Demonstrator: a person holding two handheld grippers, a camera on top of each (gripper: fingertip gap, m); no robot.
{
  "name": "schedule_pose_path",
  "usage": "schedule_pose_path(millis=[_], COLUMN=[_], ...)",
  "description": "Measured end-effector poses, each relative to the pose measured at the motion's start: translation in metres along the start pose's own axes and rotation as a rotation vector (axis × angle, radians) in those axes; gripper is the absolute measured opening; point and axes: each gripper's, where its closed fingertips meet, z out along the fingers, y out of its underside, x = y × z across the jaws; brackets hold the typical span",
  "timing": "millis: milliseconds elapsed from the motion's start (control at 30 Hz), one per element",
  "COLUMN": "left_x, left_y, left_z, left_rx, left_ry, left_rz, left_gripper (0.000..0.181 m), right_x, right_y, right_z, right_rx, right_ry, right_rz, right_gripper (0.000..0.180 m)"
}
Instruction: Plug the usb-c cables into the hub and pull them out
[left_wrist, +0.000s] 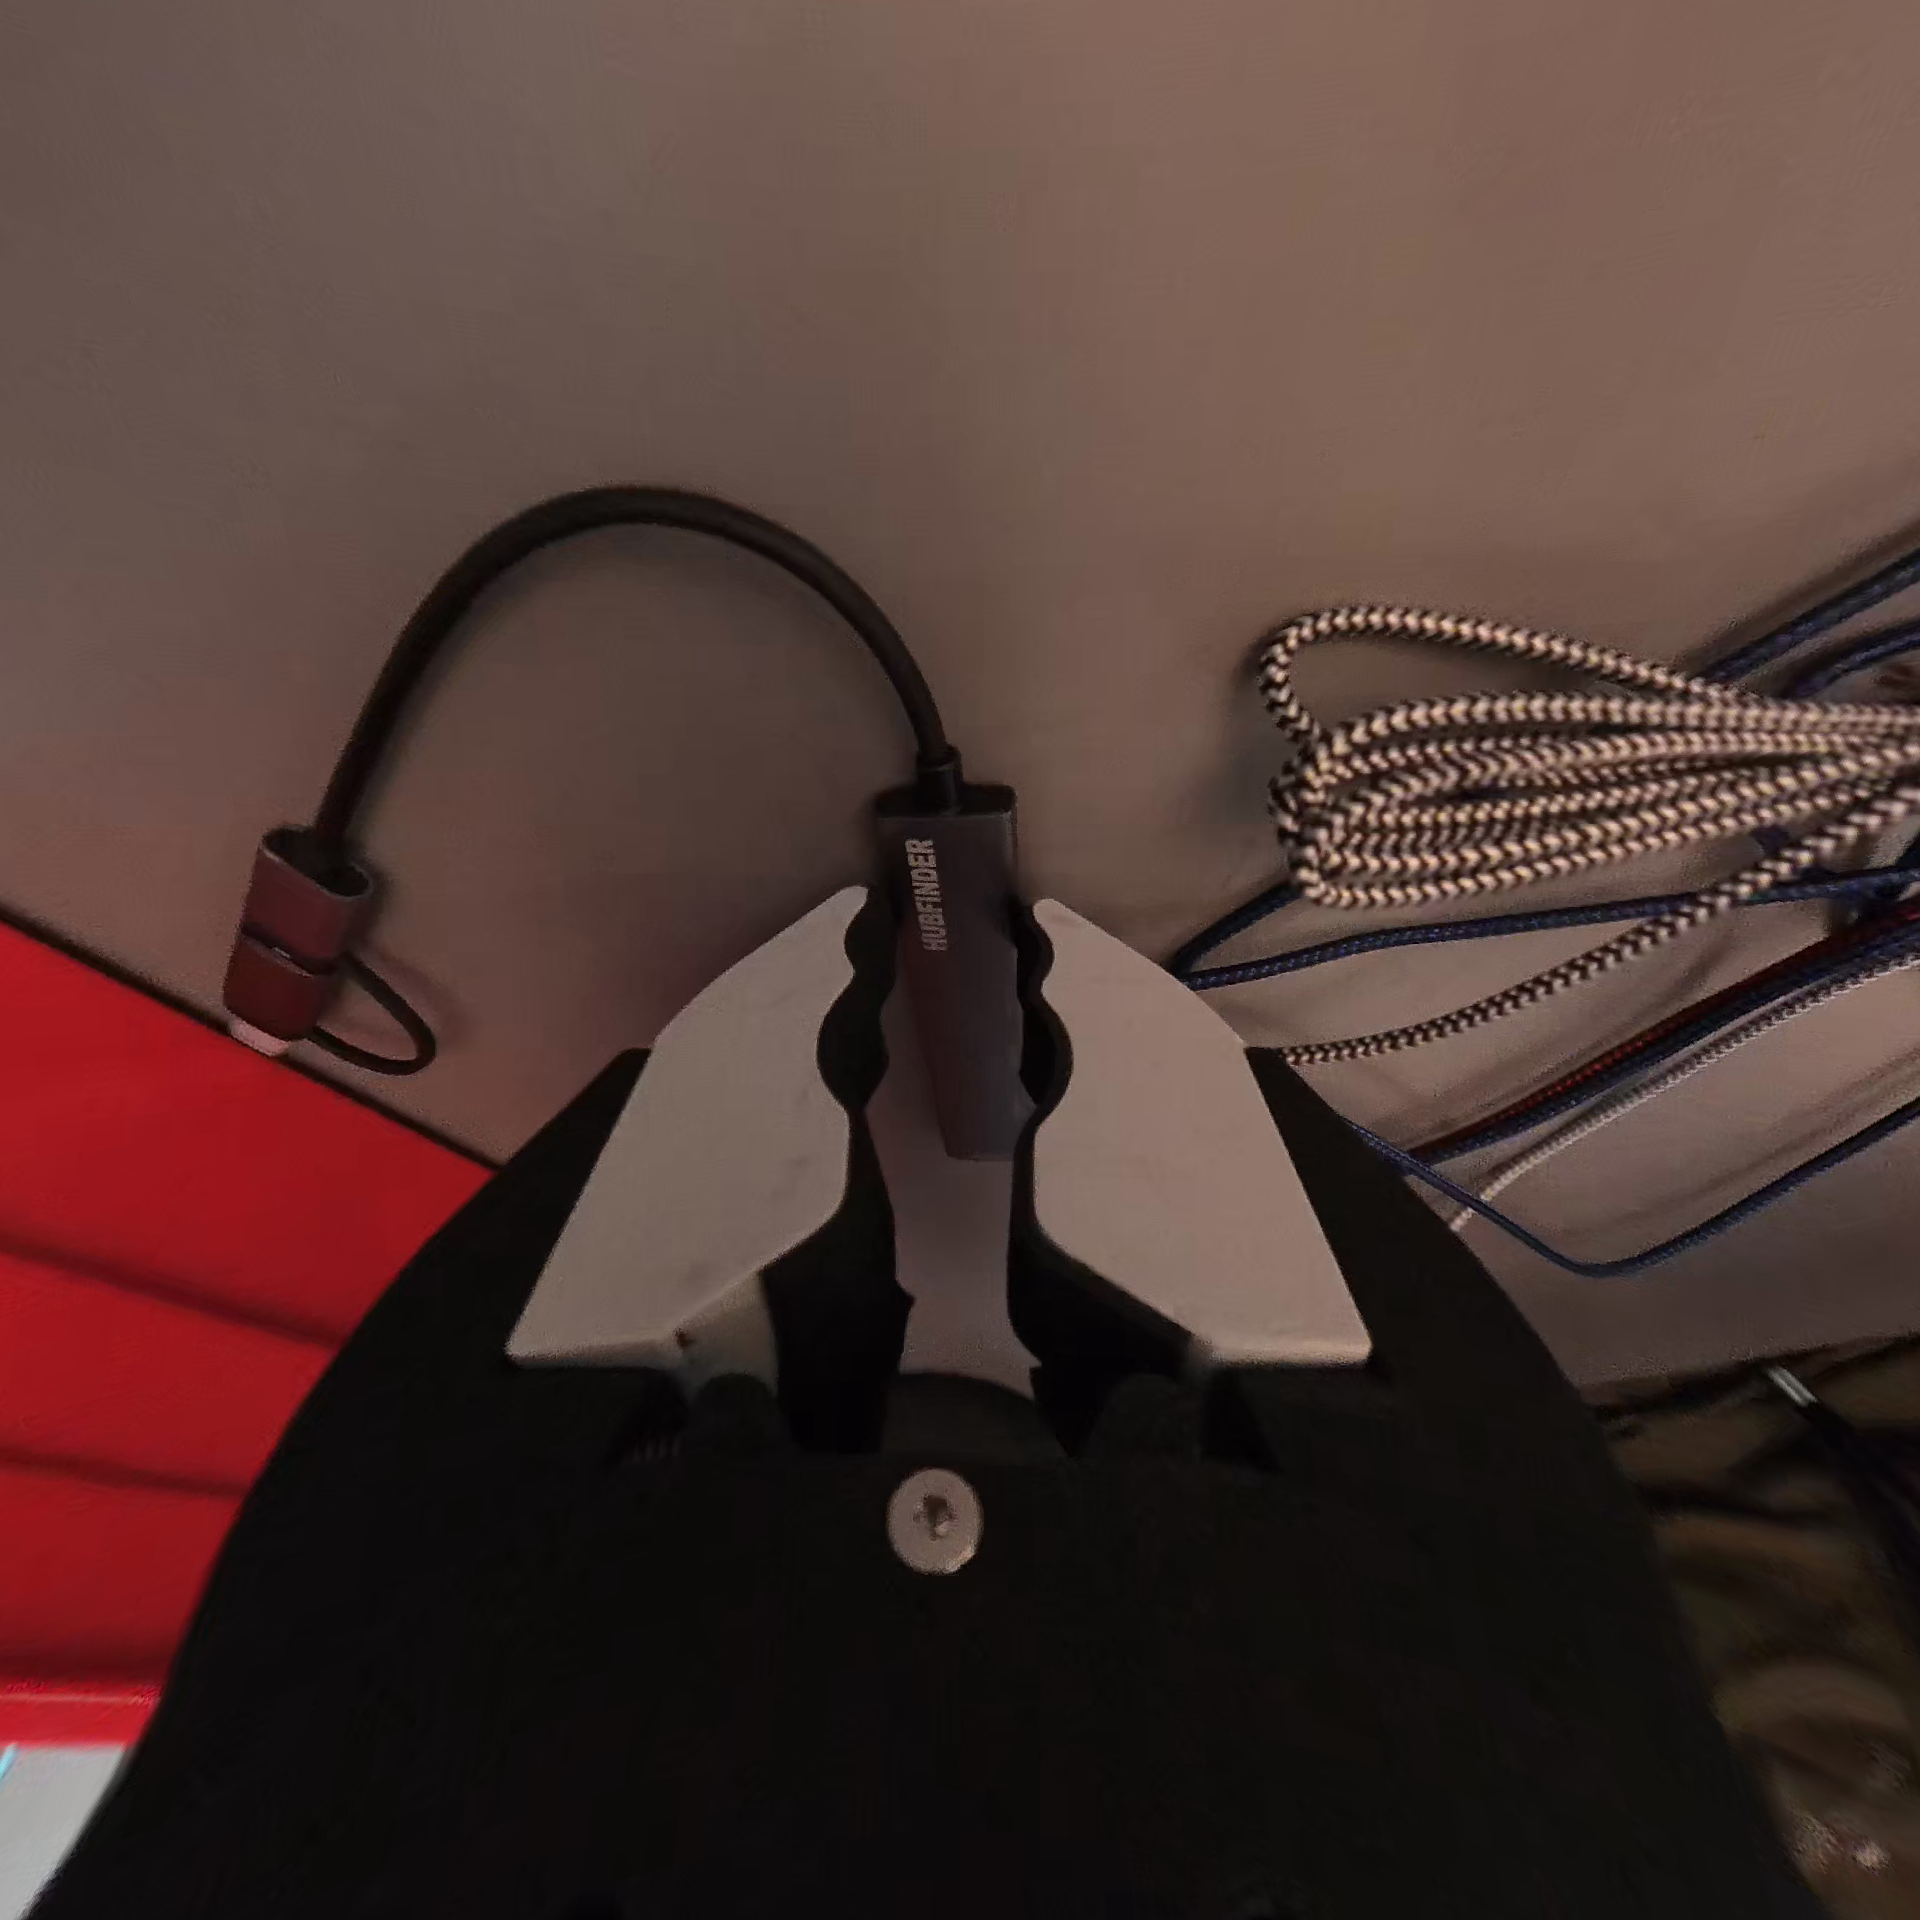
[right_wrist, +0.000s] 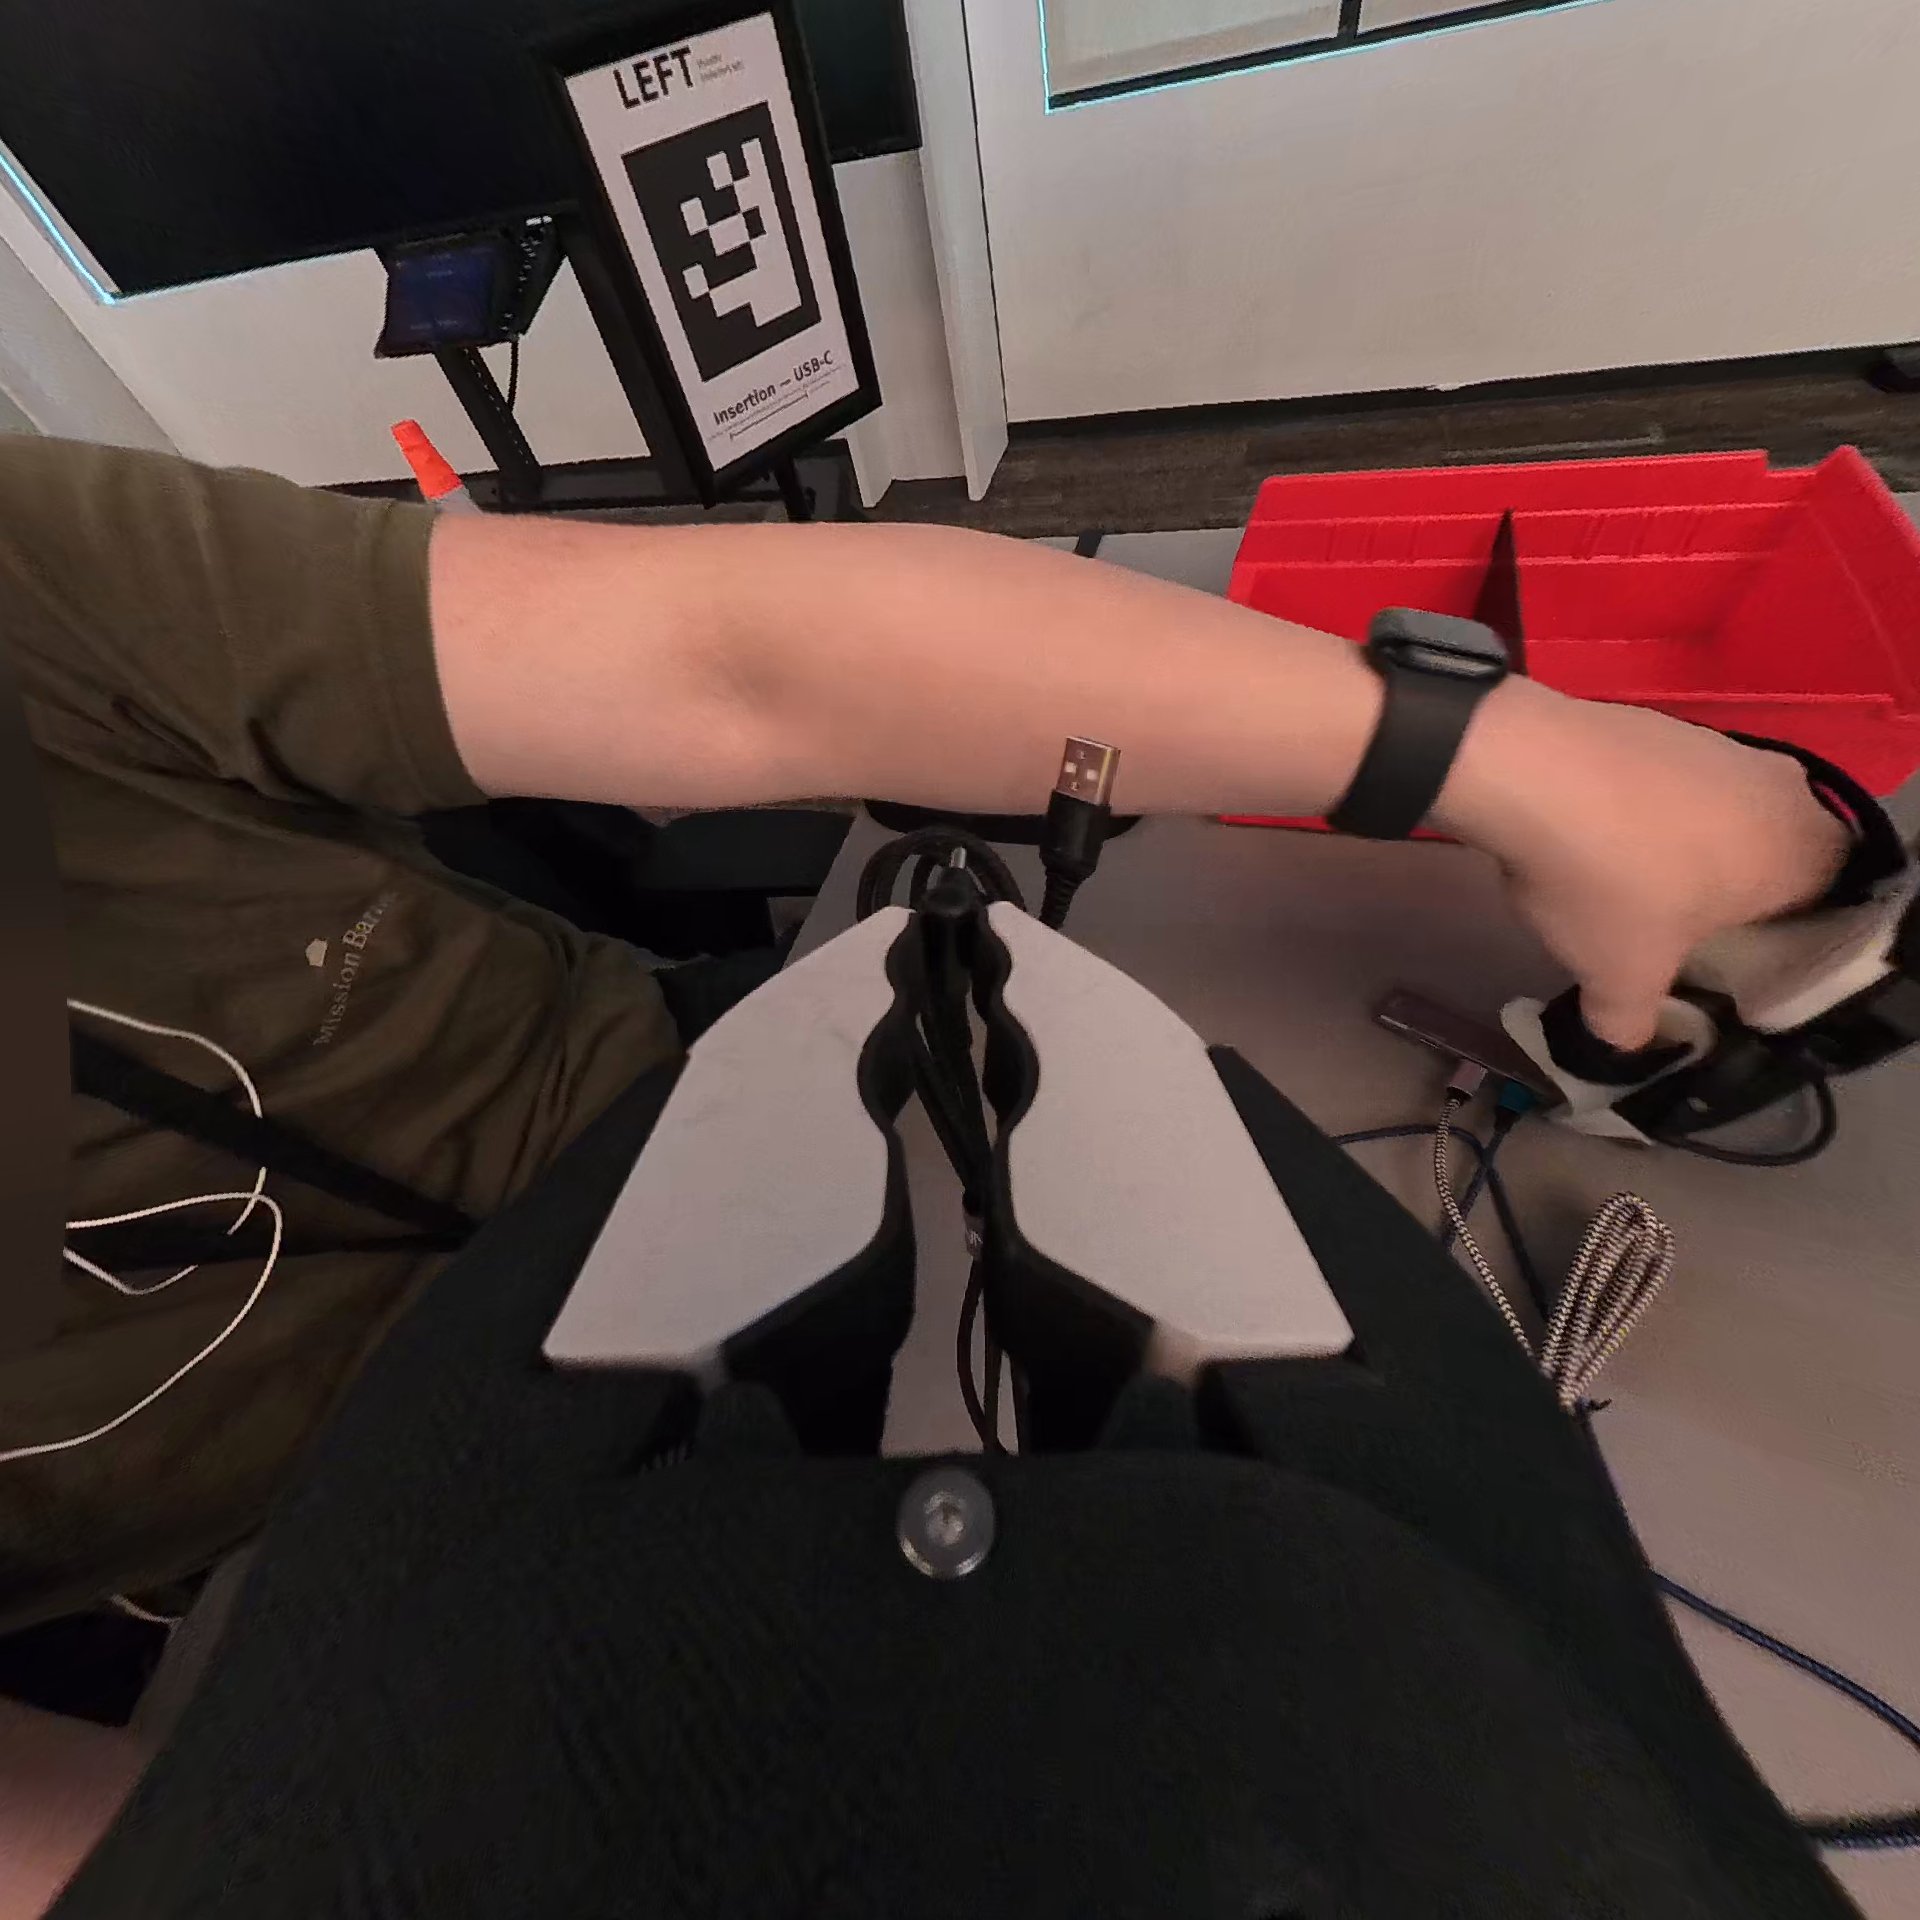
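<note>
Broadly, a pale grey tabletop (left_wrist: 935, 364) fills the left wrist view, with a red plastic storage bin (left_wrist: 156, 1195) at its 8 o'clock edge. In the right wrist view a person's bare forearm (right_wrist: 883, 665), wearing a black wristwatch (right_wrist: 1418, 717), crosses from 9 o'clock toward 3 o'clock in front of the same bin.

At 3 o'clock in the left wrist view lies a bundle of black-and-white braided cable (left_wrist: 1558, 769), tangled with thinner blue braided cables (left_wrist: 1455, 1174).

The left hand-held gripper (left_wrist: 948, 914) is closed on a slim dark grey metal usb hub (left_wrist: 956, 987), gripping its long sides so the hub points toward 12 o'clock. From the hub's far end a short black lead (left_wrist: 644, 520) arcs over to 9 o'clock and ends in a reddish-brown connector with a cap (left_wrist: 296, 935) that rests on the tabletop beside the bin. In the right wrist view the hub shows at 3 o'clock with braided cables at its end.

The right hand-held gripper (right_wrist: 951, 914) is pinched narrow on a thin black usb-c cable (right_wrist: 966, 1101), which runs lengthwise between its fingers with a small plug tip poking out toward 12 o'clock. Just beyond, at 1 o'clock, that cable's gold-tinted usb-a plug (right_wrist: 1086, 774) stands upright above a small coil.
</note>
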Motion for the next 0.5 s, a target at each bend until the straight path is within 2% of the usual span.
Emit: schedule_pose_path(millis=[200, 333, 500], left_x=[0.004, 0.005, 0.017], left_y=[-0.013, -0.017, 0.0], left_z=[-0.048, -0.112, -0.188], left_rx=[0.405, 0.774, 1.178], left_ry=[0.04, 0.06, 0.009], left_rz=[0.051, 0.027, 0.041], left_gripper=[0.022, 0.022, 0.021], right_x=[0.013, 0.034, 0.071], right_y=[0.002, 0.001, 0.006], right_z=[-0.006, -0.002, 0.002], right_rx=[0.008, 0.028, 0.02], right_ry=[0.054, 0.148, 0.379], right_rz=[0.033, 0.099, 0.154], right_gripper=[0.008, 0.008, 0.008])
